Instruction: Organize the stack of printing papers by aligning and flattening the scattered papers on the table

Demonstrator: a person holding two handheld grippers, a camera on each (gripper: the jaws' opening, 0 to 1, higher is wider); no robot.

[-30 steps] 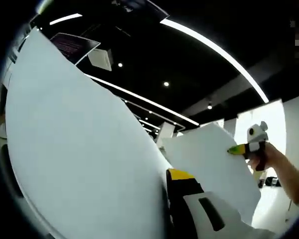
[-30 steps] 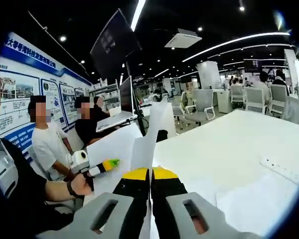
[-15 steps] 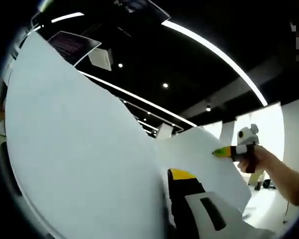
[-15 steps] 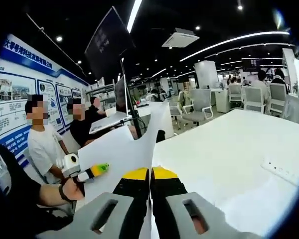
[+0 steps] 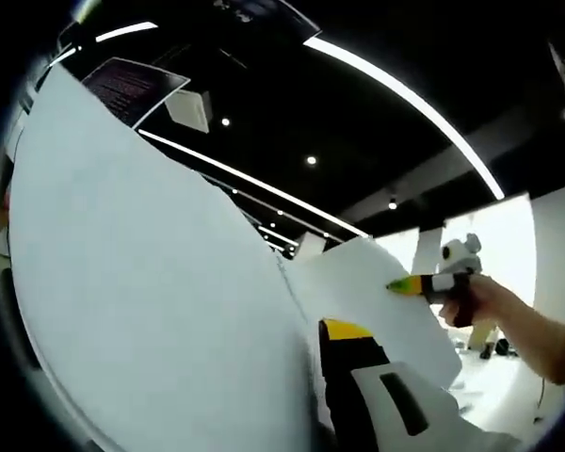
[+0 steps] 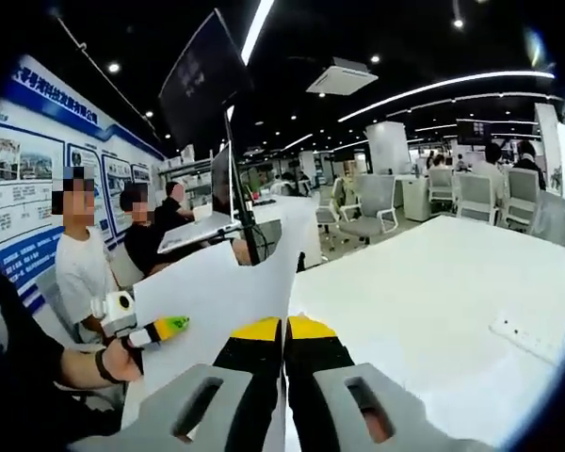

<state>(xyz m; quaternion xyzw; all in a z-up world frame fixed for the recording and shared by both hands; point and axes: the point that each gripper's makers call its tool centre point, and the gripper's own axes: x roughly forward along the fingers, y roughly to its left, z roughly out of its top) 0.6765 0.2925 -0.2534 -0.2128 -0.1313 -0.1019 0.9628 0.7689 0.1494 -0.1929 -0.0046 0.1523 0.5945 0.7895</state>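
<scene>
stretching behind the white table (image 6: 433,292) are grey office chairs (image 6: 381,202), a dark monitor (image 6: 202,85) on a stand, a wall poster (image 6: 28,179) and seated people (image 6: 80,273); a white power strip (image 6: 532,339) lies on the tabletop. the printing papers (image 6: 217,292) are lifted clear of the table and held edge-on, blocking most of the left gripper view (image 5: 151,282) below the ceiling lights (image 5: 405,94). the right gripper (image 6: 284,330) has its yellow-tipped jaws clenched on the sheets' edge. the left gripper (image 6: 174,326) pinches their far side, a hand (image 6: 122,358) behind it. in the left gripper view one jaw lies against the paper.
</scene>
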